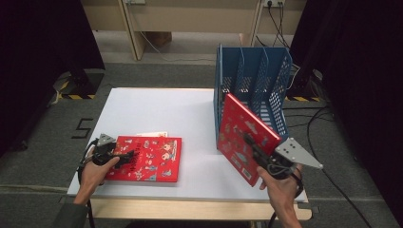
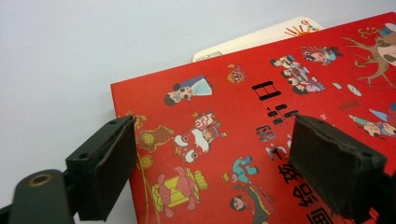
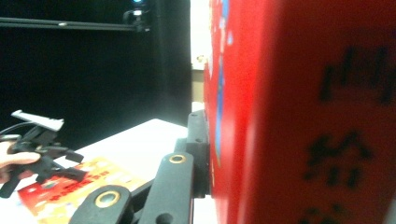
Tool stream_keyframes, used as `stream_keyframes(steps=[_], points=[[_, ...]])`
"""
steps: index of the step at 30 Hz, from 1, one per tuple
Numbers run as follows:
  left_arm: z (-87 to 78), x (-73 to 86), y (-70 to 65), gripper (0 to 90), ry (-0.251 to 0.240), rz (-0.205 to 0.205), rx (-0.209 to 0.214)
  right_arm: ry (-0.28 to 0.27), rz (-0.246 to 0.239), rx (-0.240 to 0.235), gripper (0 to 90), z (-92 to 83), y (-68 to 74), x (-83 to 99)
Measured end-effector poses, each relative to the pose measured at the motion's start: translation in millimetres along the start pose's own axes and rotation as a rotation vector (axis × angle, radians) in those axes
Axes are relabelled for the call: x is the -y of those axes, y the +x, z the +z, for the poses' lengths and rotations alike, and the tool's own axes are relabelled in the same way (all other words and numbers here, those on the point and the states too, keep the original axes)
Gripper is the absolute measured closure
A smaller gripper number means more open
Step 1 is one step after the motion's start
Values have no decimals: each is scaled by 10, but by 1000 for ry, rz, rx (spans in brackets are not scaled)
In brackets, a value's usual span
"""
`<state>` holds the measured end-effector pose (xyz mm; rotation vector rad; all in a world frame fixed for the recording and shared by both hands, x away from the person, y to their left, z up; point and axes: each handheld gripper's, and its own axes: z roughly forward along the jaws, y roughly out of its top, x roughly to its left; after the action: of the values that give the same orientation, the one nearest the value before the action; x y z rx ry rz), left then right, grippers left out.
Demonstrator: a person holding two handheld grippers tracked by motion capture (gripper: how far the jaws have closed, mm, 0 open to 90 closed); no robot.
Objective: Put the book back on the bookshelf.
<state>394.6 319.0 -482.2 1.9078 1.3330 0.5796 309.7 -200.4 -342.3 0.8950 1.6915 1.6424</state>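
The right gripper (image 1: 254,147) was clamped on a red picture book (image 1: 244,137), jaws closed against its cover, holding it up off the white table (image 1: 190,114) at about four o'clock on the tabletop. The book stood on edge and tilted, its long axis running from ten o'clock down to four o'clock in the high view, top corner leaning toward the blue file rack (image 1: 256,80). In the right gripper view the red cover (image 3: 299,112) stood right against the one black jaw in sight.

That rack stood upright at about one o'clock on the table, its slots open toward the person. The slots I could see into held nothing; the held book's upper edge sat just in front of the left-hand slots, whether touching the rack I could not tell.

Over at eight o'clock, a second red book (image 1: 147,159) lay flat, long axis running nine to three, with a pale booklet (image 1: 153,134) peeking out from under its far edge. The left gripper (image 1: 124,156) hung over that book's left end, jaws spread wide, the cover (image 2: 261,140) showing between them, pads clear of it.
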Motion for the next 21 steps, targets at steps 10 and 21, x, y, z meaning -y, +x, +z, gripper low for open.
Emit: stream_keyframes(steps=[10, 21], points=[[-134, -92, 279, 148, -46, -70, -47, -46, 9, 156, 800, -120, -437, -281], [-276, 97, 825, 148, -42, -200, -161, -50, -33, 287, 800, 340, -746, -561]])
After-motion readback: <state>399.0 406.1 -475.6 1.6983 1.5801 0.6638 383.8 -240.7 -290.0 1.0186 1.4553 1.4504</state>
